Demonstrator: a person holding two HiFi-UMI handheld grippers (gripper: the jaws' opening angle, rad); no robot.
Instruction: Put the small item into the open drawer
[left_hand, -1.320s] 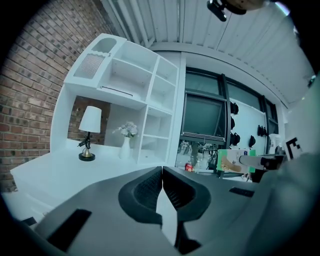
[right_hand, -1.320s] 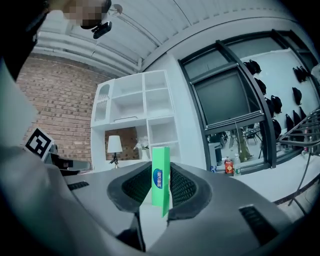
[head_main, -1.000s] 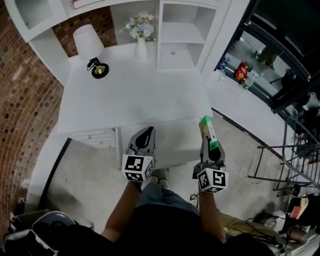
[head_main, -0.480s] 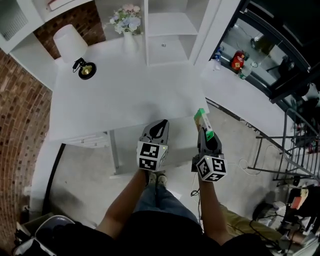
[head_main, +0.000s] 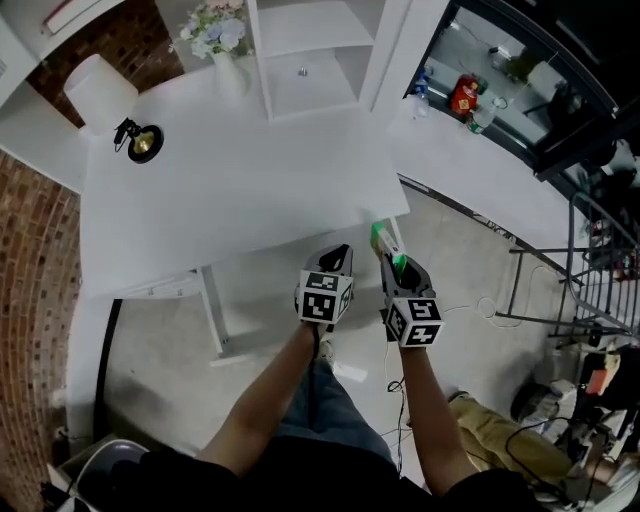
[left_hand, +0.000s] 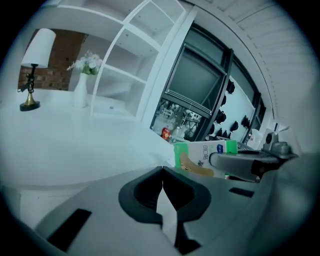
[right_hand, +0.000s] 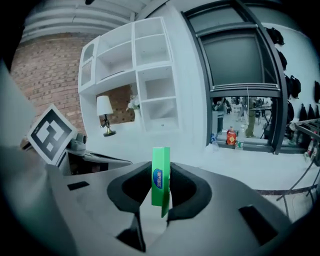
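The small item is a green and white box (head_main: 386, 244) standing up between the jaws of my right gripper (head_main: 396, 268), which is shut on it just off the white desk's (head_main: 230, 190) front right corner. In the right gripper view the box (right_hand: 161, 182) shows its narrow green edge between the dark pads. My left gripper (head_main: 341, 251) hangs beside it on the left, shut and empty, its tips (left_hand: 162, 181) meeting. The box (left_hand: 202, 155) also shows at the right of the left gripper view. A drawer front (head_main: 165, 287) peeks out below the desk's left front edge; I cannot tell whether it is open.
On the desk's far side stand a lamp (head_main: 95, 92), a vase of flowers (head_main: 215, 40) and a white shelf unit (head_main: 305, 45). Bottles (head_main: 465, 97) sit on a ledge at the right. A metal rack (head_main: 600, 270) and cables lie on the floor at right.
Both grippers have drawn closer together and shifted right, toward the desk's front right corner. The desk has slid up and left in the head view. The box stays in the right gripper.
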